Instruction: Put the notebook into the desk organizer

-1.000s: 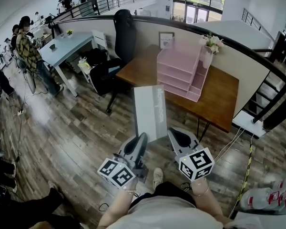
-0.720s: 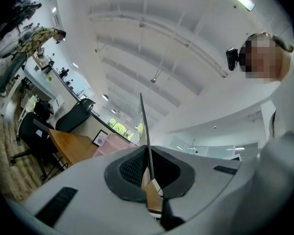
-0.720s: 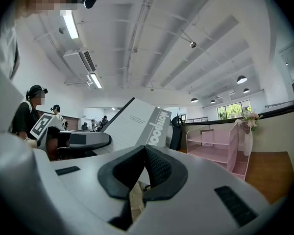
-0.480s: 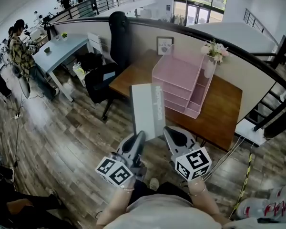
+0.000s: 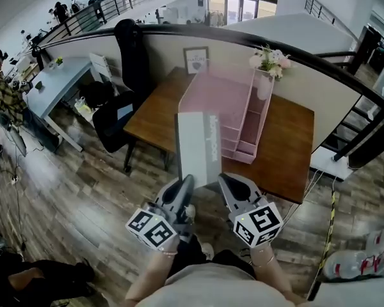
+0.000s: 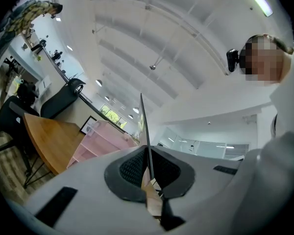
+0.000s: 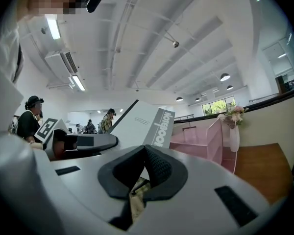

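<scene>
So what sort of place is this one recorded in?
Probably an open-plan office: a wooden desk carrying a pink organizer, a black office chair beside it, and people standing by other desks further back.

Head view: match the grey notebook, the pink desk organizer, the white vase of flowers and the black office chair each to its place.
1. grey notebook
2. pink desk organizer
3. white vase of flowers
4. black office chair

A. on the wooden floor, left of the brown wooden table
B. held by the left gripper and the right gripper
C. on the table, in front of the framed picture
D. at the organizer's right side

Pairs: 1-B, 2-C, 3-D, 4-A
</scene>
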